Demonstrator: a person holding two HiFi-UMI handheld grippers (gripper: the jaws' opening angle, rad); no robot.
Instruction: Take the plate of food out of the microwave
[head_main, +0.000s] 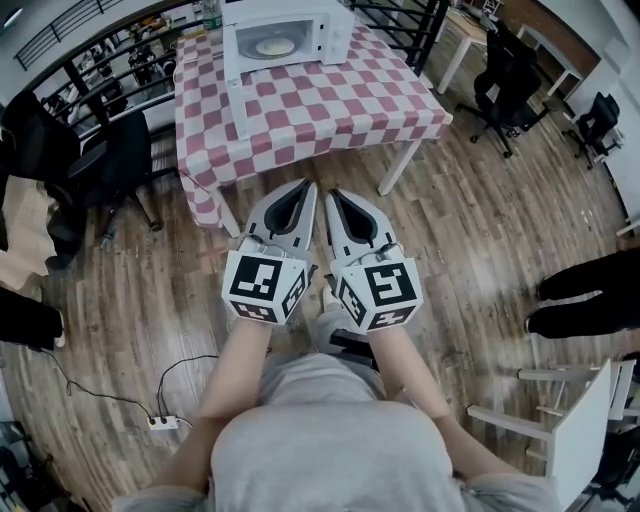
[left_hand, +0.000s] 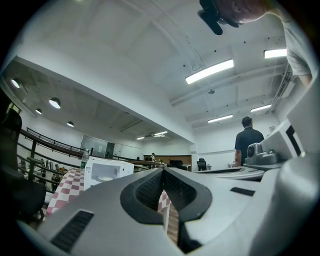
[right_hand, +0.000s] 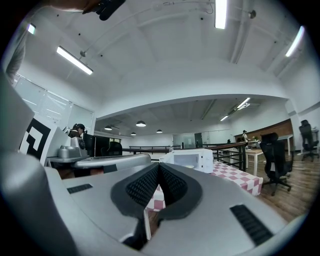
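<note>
A white microwave (head_main: 290, 30) stands at the far end of a table with a red-and-white checked cloth (head_main: 310, 110). Its door hangs open to the left, and a plate of pale food (head_main: 274, 46) sits inside. I hold both grippers side by side over the wooden floor, short of the table's near edge and pointing toward it. My left gripper (head_main: 309, 184) is shut with nothing in it, and so is my right gripper (head_main: 330, 193). The left gripper view shows the shut jaws of the left gripper (left_hand: 163, 170) with the microwave (left_hand: 107, 172) far off. The right gripper (right_hand: 159, 165) also faces the microwave (right_hand: 192, 159).
Black office chairs stand left of the table (head_main: 110, 160) and at the back right (head_main: 505, 75). A power strip (head_main: 162, 422) with cables lies on the floor at lower left. A white chair (head_main: 580, 420) is at lower right, with a person's dark shoes (head_main: 590, 295) beside it.
</note>
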